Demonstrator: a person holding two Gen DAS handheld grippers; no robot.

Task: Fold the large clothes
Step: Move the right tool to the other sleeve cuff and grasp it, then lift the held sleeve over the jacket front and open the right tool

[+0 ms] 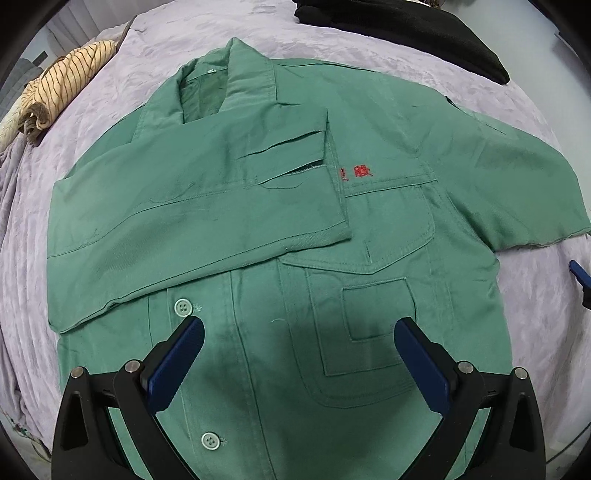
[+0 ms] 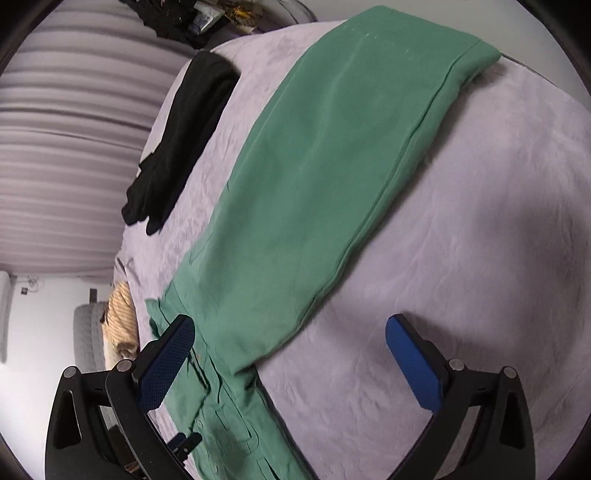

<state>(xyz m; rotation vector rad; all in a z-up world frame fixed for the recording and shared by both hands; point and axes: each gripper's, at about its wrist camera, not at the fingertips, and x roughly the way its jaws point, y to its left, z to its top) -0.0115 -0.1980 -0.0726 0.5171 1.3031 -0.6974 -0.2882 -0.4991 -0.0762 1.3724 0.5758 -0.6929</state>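
A green work jacket (image 1: 295,229) lies front-up on a lilac bedspread (image 1: 140,48). Its left sleeve (image 1: 192,218) is folded across the chest, cuff near the red embroidered characters (image 1: 356,172). Its right sleeve (image 2: 325,173) stretches out flat to the side. My left gripper (image 1: 298,332) is open and empty, hovering over the jacket's lower front by the chest pocket (image 1: 369,317). My right gripper (image 2: 290,332) is open and empty, above the shoulder end of the stretched sleeve. Its blue fingertip (image 1: 580,273) shows at the right edge of the left wrist view.
A black garment (image 1: 413,33) lies at the far side of the bed and also shows in the right wrist view (image 2: 184,136). A striped beige cloth (image 1: 62,88) lies at the bed's left edge. The bedspread (image 2: 461,258) lies bare beside the sleeve.
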